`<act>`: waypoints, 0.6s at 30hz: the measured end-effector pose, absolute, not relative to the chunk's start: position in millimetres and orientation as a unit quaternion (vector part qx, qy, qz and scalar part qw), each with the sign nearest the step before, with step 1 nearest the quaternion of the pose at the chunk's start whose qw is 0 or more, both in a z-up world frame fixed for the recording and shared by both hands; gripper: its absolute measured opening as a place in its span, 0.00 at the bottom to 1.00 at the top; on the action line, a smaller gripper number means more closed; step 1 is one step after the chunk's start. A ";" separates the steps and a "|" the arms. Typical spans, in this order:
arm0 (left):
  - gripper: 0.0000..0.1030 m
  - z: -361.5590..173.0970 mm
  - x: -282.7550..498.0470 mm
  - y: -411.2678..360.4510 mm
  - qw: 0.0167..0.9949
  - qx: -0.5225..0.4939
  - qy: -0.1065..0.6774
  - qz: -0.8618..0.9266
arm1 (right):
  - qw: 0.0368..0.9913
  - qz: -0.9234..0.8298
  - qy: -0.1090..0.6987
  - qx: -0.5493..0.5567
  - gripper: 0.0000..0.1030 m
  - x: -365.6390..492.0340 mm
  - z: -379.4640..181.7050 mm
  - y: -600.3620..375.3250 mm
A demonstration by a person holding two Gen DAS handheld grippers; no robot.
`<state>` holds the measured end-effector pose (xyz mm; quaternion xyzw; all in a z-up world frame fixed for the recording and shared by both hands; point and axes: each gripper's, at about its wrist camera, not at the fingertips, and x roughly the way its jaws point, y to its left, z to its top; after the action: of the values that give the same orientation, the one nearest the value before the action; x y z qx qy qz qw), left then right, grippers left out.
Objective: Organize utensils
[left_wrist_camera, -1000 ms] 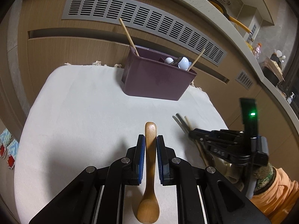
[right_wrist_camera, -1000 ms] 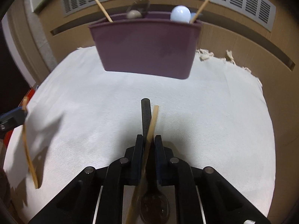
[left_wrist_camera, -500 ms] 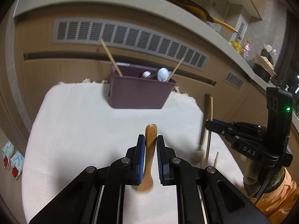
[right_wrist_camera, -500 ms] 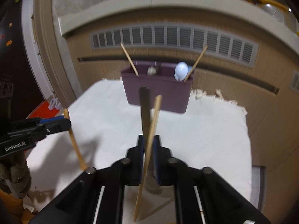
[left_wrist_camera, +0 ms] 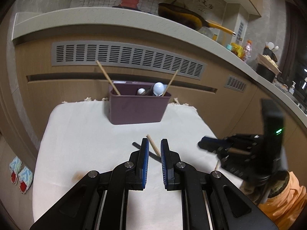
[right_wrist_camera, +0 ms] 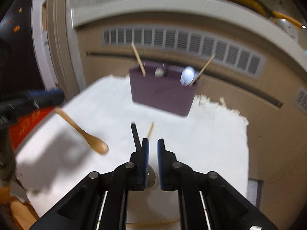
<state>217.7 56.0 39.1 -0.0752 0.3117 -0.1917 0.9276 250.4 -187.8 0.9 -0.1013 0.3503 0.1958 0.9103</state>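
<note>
A purple utensil box point(left_wrist_camera: 138, 106) stands at the far edge of the white cloth point(left_wrist_camera: 86, 134), also in the right wrist view point(right_wrist_camera: 163, 94). It holds two chopsticks and spoons. My left gripper point(left_wrist_camera: 154, 143) is open and empty. A chopstick point(left_wrist_camera: 153, 145) and a black-handled utensil point(left_wrist_camera: 147, 152) lie on the cloth beyond it. My right gripper point(right_wrist_camera: 151, 143) is open, above the black handle point(right_wrist_camera: 135, 134) and chopstick point(right_wrist_camera: 150, 130). A wooden spoon point(right_wrist_camera: 84, 132) is in mid-air below my left gripper's fingers point(right_wrist_camera: 46, 95), blurred.
A wooden cabinet front with a grey vent point(left_wrist_camera: 126, 57) rises behind the cloth. A counter above carries a pan point(left_wrist_camera: 184, 19) and bottles. The right gripper point(left_wrist_camera: 211, 145) shows at the right of the left wrist view.
Both grippers have opened and pulled back. The left let go of the wooden spoon. The right let go of the chopstick and black-handled utensil, which now lie on the cloth.
</note>
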 end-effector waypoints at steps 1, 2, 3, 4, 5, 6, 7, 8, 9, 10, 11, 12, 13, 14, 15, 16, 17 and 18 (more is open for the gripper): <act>0.12 37.0 219.2 60.3 0.929 -0.077 0.311 -0.186 | 0.904 0.195 0.366 -0.106 0.22 258.6 -10.0 -184.1; 0.12 35.2 220.5 65.6 0.930 -0.081 0.311 -0.178 | 0.900 0.195 0.376 -0.105 0.23 263.8 -16.3 -181.7; 0.12 32.3 222.7 72.9 0.931 -0.086 0.313 -0.170 | 0.895 0.197 0.385 -0.105 0.24 269.4 -22.8 -178.8; 0.13 27.9 226.0 80.9 0.930 -0.091 0.318 -0.162 | 0.888 0.202 0.399 -0.102 0.24 277.2 -30.4 -174.2; 0.14 22.6 229.0 86.9 0.928 -0.093 0.326 -0.156 | 0.885 0.204 0.407 -0.098 0.25 282.2 -34.8 -171.8; 0.14 14.1 233.1 92.8 0.923 -0.091 0.342 -0.150 | 0.881 0.207 0.416 -0.094 0.27 287.9 -39.4 -168.3; 0.14 7.2 235.2 95.5 0.920 -0.089 0.353 -0.147 | 0.876 0.211 0.424 -0.088 0.29 294.5 -44.2 -164.8; 0.15 -1.4 237.2 97.4 0.915 -0.088 0.367 -0.145 | 0.873 0.213 0.431 -0.083 0.29 302.1 -48.9 -160.4; 0.15 -12.8 239.5 99.5 0.908 -0.087 0.383 -0.146 | 0.870 0.214 0.437 -0.079 0.29 309.3 -53.0 -156.0; 0.16 -20.4 239.6 99.8 0.904 -0.088 0.393 -0.146 | 0.867 0.216 0.442 -0.078 0.29 314.7 -56.2 -151.7; 0.19 -27.4 240.4 100.1 0.900 -0.088 0.402 -0.145 | 0.864 0.219 0.445 -0.082 0.29 320.0 -59.3 -143.6; 0.20 -34.5 240.9 101.0 0.896 -0.089 0.411 -0.144 | 0.862 0.223 0.446 -0.089 0.29 324.5 -61.9 -134.9; 0.22 -41.2 240.8 101.9 0.892 -0.090 0.418 -0.144 | 0.861 0.225 0.446 -0.094 0.29 326.4 -63.6 -129.7; 0.25 -45.6 241.2 102.7 0.890 -0.091 0.423 -0.145 | 0.859 0.228 0.445 -0.107 0.29 328.5 -65.7 -120.3; 0.27 -48.8 241.2 103.5 0.888 -0.093 0.427 -0.145 | 0.858 0.229 0.444 -0.123 0.29 330.1 -68.2 -111.8; 0.31 -51.8 241.1 104.6 0.886 -0.095 0.431 -0.145 | 0.857 0.228 0.443 -0.132 0.29 331.9 -70.7 -108.0; 0.36 -53.3 241.2 105.5 0.884 -0.095 0.434 -0.145 | 0.855 0.223 0.446 -0.145 0.29 334.6 -74.6 -104.0; 0.37 -55.5 240.7 106.3 0.883 -0.094 0.436 -0.146 | 0.852 0.219 0.452 -0.149 0.29 338.1 -79.1 -103.2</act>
<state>240.7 106.3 -55.5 -0.0943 0.4363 -0.1459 0.8828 338.1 -103.2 -79.1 -0.1489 0.4517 0.2186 0.8521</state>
